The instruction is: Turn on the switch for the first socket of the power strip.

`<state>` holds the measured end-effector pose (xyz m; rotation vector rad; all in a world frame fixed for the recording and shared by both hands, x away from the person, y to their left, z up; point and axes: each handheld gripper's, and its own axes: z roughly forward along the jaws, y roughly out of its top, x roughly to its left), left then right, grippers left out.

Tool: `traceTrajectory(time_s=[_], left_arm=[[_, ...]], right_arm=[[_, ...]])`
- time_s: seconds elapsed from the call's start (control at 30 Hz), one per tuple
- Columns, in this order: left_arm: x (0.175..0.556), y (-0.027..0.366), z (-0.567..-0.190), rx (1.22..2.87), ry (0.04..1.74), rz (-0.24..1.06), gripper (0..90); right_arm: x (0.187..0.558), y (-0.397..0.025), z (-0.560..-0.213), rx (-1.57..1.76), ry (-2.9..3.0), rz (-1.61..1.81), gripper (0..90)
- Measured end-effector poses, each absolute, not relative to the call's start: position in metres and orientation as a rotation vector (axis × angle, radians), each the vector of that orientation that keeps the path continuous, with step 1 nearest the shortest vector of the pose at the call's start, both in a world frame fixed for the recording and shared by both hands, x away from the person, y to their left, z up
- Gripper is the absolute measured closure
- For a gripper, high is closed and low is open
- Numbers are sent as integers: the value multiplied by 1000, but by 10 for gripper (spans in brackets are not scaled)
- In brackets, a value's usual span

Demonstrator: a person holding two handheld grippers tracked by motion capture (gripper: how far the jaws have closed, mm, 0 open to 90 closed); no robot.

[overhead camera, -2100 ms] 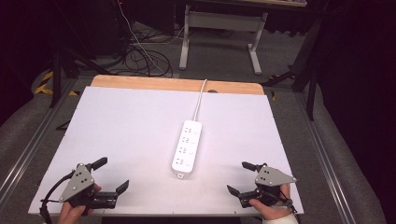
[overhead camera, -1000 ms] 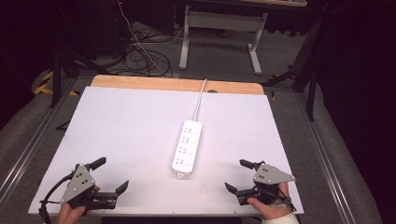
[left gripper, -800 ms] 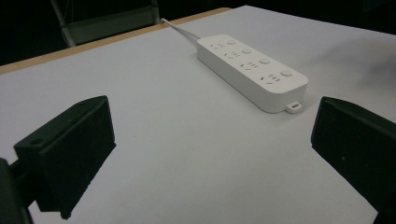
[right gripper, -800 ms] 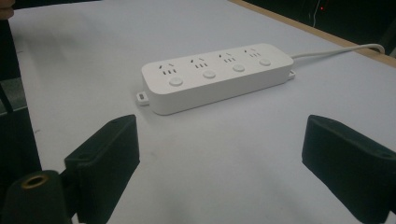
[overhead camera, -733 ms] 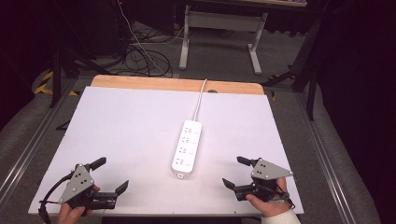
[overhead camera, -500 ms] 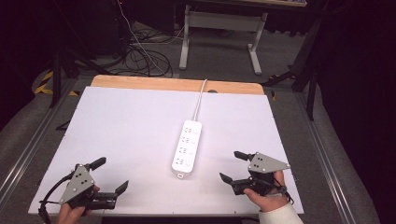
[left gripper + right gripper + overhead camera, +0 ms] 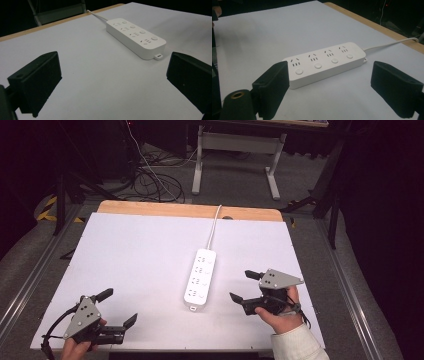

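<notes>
Presently we record a white power strip [image 7: 200, 279] lying flat on the white surface [image 7: 130, 260], slightly right of centre, its long axis running from the far edge toward the near edge. Its white cable [image 7: 215, 222] leaves the far end and passes over the wooden far edge of the surface. We count four socket groups, each with a round button, on its upper face.

We find the right tongs [image 7: 243, 285] near the near-right corner, just beside the strip's near end and apart from it, with the jaws spread wide and nothing between them. In the right gripper view the strip [image 7: 325, 63] lies just ahead of the jaws, its near end close to the left jaw, with no contact that we can see.

We find the left tongs [image 7: 119, 308] at the near-left corner, well apart from the strip, jaws likewise spread and empty. In the left gripper view the strip [image 7: 135, 36] sits farther off, toward the right jaw.
</notes>
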<state>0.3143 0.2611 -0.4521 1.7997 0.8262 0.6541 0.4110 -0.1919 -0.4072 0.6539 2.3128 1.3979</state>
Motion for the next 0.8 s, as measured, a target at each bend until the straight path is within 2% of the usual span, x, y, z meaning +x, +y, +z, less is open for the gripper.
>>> traceTrajectory(time_s=[0.8], left_arm=[[315, 262, -452, 1797, 826, 666, 4]], right_arm=[[454, -161, -395, 634, 2346, 1341, 203]])
